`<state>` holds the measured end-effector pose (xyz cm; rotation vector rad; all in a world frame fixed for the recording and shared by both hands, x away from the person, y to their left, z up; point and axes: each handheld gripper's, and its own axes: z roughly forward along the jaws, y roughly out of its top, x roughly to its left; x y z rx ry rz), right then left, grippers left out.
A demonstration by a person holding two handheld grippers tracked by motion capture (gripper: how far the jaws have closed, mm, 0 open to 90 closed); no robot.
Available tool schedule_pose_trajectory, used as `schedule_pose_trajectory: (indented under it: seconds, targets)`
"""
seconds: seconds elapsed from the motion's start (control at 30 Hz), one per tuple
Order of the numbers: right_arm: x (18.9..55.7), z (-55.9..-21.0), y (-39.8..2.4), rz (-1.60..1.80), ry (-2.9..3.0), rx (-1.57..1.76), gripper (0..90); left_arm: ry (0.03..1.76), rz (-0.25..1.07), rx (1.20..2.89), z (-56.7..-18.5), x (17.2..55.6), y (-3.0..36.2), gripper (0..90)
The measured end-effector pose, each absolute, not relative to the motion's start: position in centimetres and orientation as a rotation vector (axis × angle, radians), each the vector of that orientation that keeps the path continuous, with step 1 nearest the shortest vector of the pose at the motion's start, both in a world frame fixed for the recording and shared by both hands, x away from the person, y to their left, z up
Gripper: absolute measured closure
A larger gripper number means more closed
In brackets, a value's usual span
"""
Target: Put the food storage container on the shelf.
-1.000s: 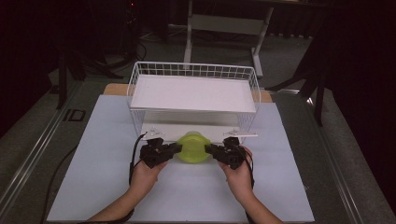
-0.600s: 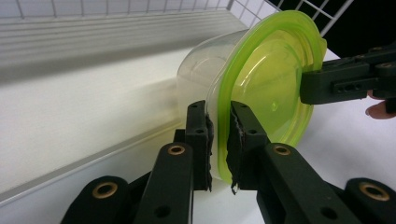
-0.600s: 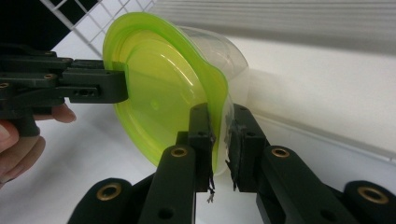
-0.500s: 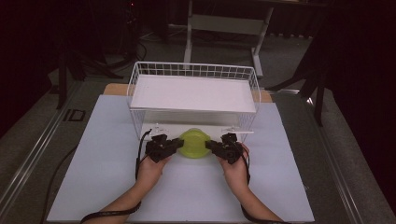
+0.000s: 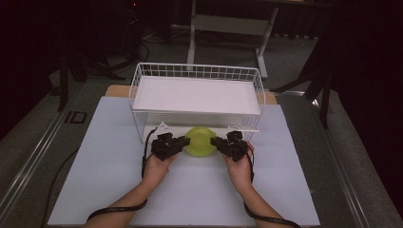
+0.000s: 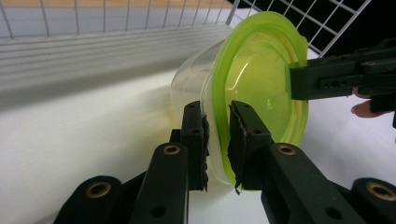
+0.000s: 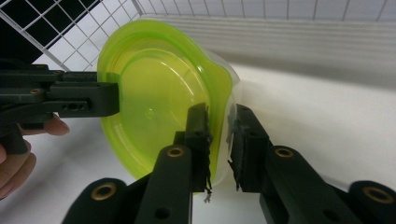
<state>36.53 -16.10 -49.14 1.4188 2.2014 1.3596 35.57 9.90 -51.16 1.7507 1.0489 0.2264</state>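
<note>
High view has my left tongs (image 5: 182, 142) and right tongs (image 5: 217, 142) each pinching the rim of the lidded green-topped tub (image 5: 200, 140), empty inside, just before the wire basket (image 5: 142, 90) on the tabletop (image 5: 95, 156).

Seen from above on a bench (image 5: 95, 180): wire basket (image 5: 197, 80) toward the far edge, raised on a rack, with a flat board (image 5: 195, 95) lying inside. Just before the basket's near side, at the middle, a lidded container (image 5: 199, 141), partly tucked under the basket's front rim. Left gripper (image 5: 183, 142) at the container's left edge, right gripper (image 5: 215, 141) at its right edge, facing each other across it, each with jaws set either side of the lid's rim (image 6: 219, 116). Hands and forearms behind the grippers, entering from the near edge. Beyond the bench, on the floor, a stand (image 5: 228, 23).
</note>
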Motion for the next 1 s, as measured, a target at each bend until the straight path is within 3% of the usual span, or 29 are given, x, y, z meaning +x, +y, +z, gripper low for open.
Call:
schedule_pose_trajectory:
  seconds: [0.13,0.33,0.4,0.43,0.6,0.73,1.0]
  targets:
    - [36.7,-49.0,-15.9,1.359,2.174,1.377,76.8,1.042,0.204,1.711,-51.4,36.0,10.3,76.0]
    - [37.1,-49.1,-15.7,1.348,2.122,1.350,72.6,1.019,0.304,1.726,-51.2,36.5,10.0,70.6]
    - [37.2,-49.2,-15.4,1.323,2.104,1.327,70.5,1.010,0.319,1.729,-51.3,36.8,10.0,66.8]
    - [37.3,-49.3,-15.3,1.308,2.087,1.309,68.2,1.013,0.336,1.732,-51.4,36.9,10.1,59.2]
    - [37.6,-49.5,-15.1,1.301,2.074,1.310,64.7,1.057,0.368,1.704,-51.3,37.5,10.1,53.9]
    - [37.8,-49.4,-14.8,1.279,2.067,1.293,58.3,1.072,0.403,1.704,-51.2,37.8,9.8,43.1]
    - [36.0,-48.6,-14.6,1.277,2.053,1.237,50.9,1.033,0.397,1.680,-51.1,36.7,10.2,40.8]
